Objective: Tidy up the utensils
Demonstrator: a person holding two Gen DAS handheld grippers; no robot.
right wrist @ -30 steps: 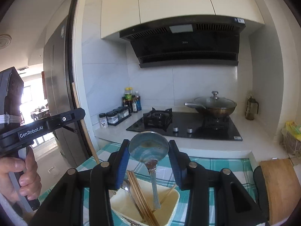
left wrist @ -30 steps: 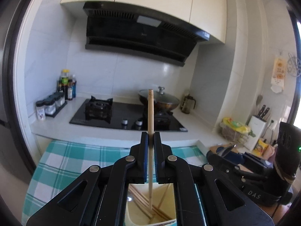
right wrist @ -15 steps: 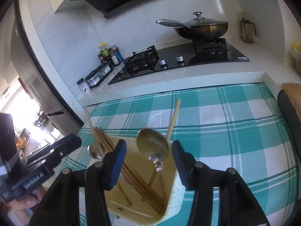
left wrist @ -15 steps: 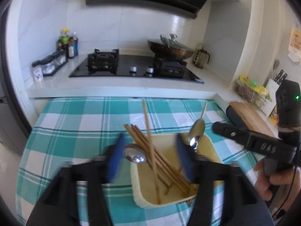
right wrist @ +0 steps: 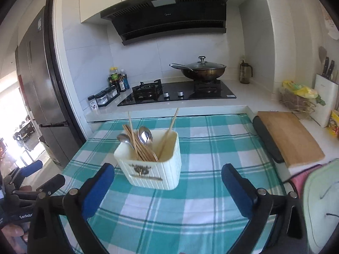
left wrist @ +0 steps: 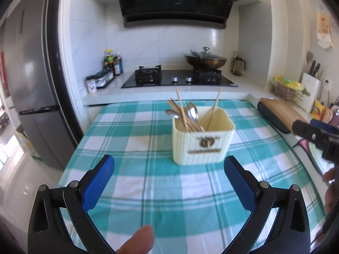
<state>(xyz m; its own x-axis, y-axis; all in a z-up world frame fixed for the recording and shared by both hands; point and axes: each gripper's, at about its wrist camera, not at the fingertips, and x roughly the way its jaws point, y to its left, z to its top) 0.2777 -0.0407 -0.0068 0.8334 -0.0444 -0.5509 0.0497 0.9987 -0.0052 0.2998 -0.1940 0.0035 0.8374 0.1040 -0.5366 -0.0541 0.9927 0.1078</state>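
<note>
On the checked cloth [left wrist: 148,182] before us stands the cream holder [left wrist: 203,141], upright and open at the top, its emblem side facing us. Inside it a bundle of chopsticks [left wrist: 182,116] leans up and to the left in the left wrist view, long axes tilted away from us. One single chopstick [left wrist: 214,109] leans the other way, up and to the right, against the far right part of the rim. Two spoons [left wrist: 192,111] stand bowl-up among the bundle, handles down inside the holder.

Our left gripper [left wrist: 169,176] has its blue pads spread wide, jaws having just been opening, with nothing between them; the holder sits ahead of them, apart. Our right gripper [right wrist: 167,183] is likewise spread wide, also just opened, nothing pinched; the holder's [right wrist: 152,163] near corner lies ahead, between the lines of its two fingers, untouched.

Behind the cloth runs a white counter with a black hob [left wrist: 178,78] and a lidded wok [left wrist: 205,60] on its right burner. Bottles and spice jars [left wrist: 106,72] crowd the counter's left end; a fridge [left wrist: 31,84] stands further left. To the right lie a wooden board [right wrist: 290,135] with a dark roll against its left edge, and a knife block [right wrist: 326,97]. Nothing stands between either gripper and the holder.

Our left view alone shows a fingertip [left wrist: 137,241] at its lower edge, and the right gripper's black body at its right side. Our right view alone shows the left gripper's blue pad and body at its left edge, and pale green and pink fabric [right wrist: 317,201] at lower right.
</note>
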